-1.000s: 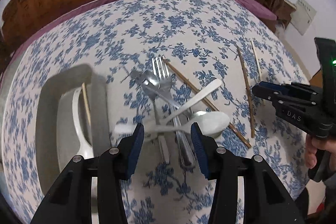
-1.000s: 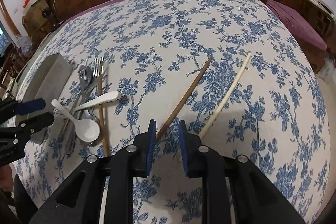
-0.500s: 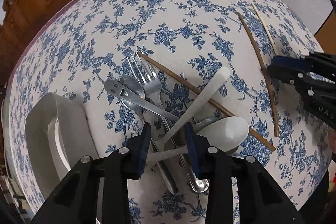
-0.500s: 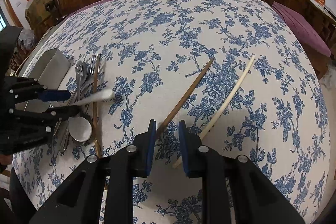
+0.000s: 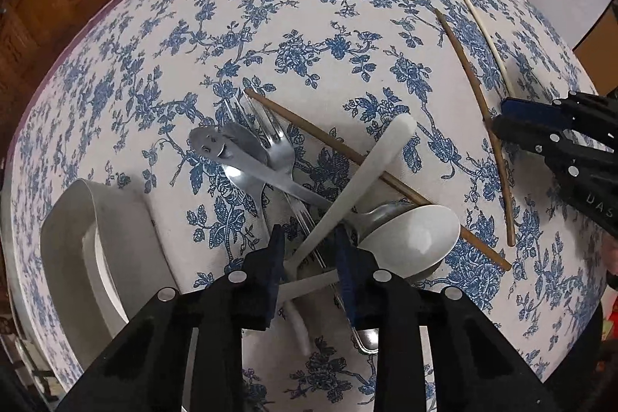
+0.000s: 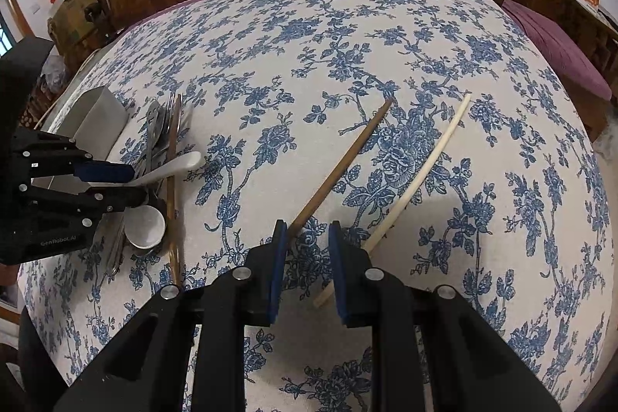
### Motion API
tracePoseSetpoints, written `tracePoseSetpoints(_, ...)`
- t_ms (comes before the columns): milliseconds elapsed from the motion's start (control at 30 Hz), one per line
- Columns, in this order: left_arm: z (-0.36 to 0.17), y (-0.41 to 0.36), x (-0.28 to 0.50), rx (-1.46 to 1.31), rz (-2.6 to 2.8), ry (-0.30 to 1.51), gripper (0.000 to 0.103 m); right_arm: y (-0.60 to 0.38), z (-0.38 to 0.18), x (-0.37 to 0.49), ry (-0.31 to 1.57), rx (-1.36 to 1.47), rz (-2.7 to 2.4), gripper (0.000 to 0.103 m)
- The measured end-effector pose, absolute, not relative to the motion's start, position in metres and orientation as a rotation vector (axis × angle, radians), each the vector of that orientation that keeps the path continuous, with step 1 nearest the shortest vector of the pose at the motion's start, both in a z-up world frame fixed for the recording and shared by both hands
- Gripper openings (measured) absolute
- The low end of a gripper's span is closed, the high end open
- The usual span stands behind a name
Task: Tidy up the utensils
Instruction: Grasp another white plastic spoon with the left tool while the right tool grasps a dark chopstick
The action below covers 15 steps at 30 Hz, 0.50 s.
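Left wrist view: left gripper (image 5: pixel 307 250) jaws closing around the white spoon (image 5: pixel 359 188) handle atop the utensil pile (image 5: pixel 270 157); pad contact unclear. Grey holder (image 5: pixel 77 238) at 9 o'clock.

Right wrist view: right gripper (image 6: pixel 305 238) narrow, empty, over tablecloth (image 6: pixel 347 45). Brown chopstick (image 6: pixel 343 161) and white chopstick (image 6: pixel 417 176) toward 12–1 o'clock.

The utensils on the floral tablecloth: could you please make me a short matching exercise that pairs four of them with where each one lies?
Things:
1. white ceramic spoon
2. silver metal fork
3. cream-white chopstick
4. grey metal tray

Places:
A. at the table's edge, left of the pile
B. apart from the pile, beside a brown chopstick
C. bowl upward on the pile
D. tines by a brown chopstick's tip

Pairs: 1-C, 2-D, 3-B, 4-A
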<state>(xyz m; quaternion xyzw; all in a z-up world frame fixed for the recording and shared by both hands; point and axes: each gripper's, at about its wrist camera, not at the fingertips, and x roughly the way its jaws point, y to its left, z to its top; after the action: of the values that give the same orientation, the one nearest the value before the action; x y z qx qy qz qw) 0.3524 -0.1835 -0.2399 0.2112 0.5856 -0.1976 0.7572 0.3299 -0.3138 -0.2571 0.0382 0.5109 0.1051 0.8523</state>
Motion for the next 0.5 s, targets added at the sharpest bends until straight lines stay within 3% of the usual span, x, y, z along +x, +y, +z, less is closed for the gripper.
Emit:
tracePoseSetpoints(67,-0.240,-0.184,0.353,0.443,-0.447,1.284,0.015,-0.313,-0.257,0.330,1.075,0.080,0.224,0.024)
tracePoseSetpoints(200,-0.240,-0.184,0.354,0.413,-0.451,1.281,0.011,-0.311,-0.257,0.332,1.070,0.077,0.238,0.024)
tracePoseSetpoints(500,-0.215,-0.167,0.352,0.255,-0.476,1.224,0.005,-0.312,-0.250,0.323,1.113,0.093,0.205,0.024)
